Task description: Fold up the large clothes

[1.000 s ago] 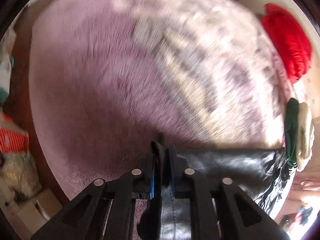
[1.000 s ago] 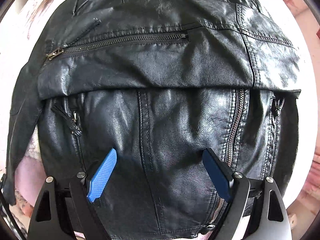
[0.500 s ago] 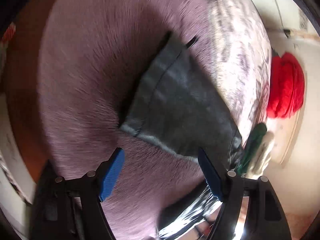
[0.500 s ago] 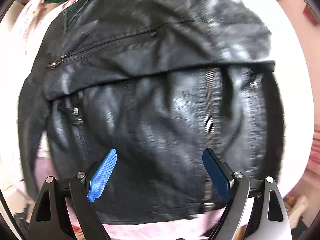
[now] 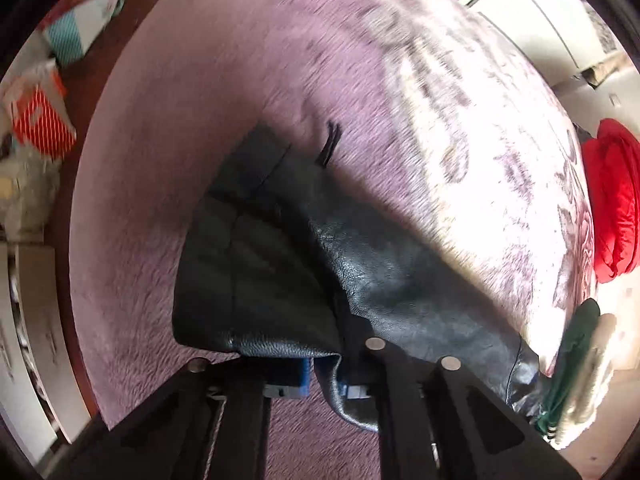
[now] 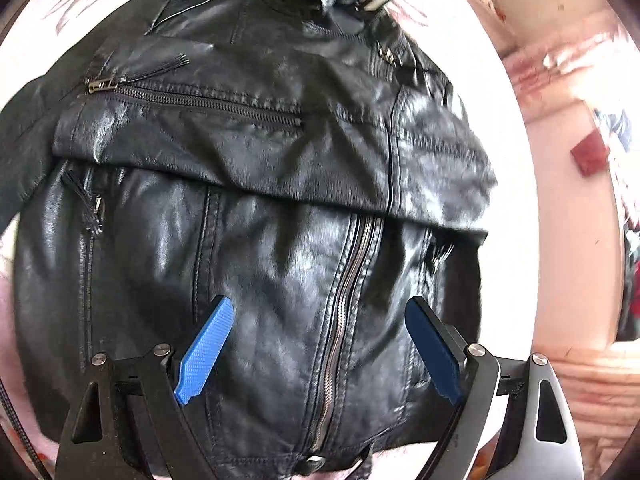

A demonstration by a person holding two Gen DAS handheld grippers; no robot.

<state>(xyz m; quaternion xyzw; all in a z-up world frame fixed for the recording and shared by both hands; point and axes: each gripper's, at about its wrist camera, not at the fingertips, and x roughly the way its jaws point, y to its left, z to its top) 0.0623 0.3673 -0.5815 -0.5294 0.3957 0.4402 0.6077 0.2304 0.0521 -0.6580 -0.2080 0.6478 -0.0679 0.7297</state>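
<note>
left gripper (image 5: 326, 376) pinching jacket sleeve (image 5: 320, 256) — clamped

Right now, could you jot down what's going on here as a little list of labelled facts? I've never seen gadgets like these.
Surface: purple fuzzy blanket, pale patterned part on the right
Garment: black leather jacket, front up, partly folded over itself
Left gripper: shut on the jacket sleeve, leather pinched between its blue pads
Right gripper: open, above the jacket front, holding nothing
Centre zipper: closed, running between the right gripper's fingers
Other clothes: red garment; green and cream garment by the jacket's collar
</note>
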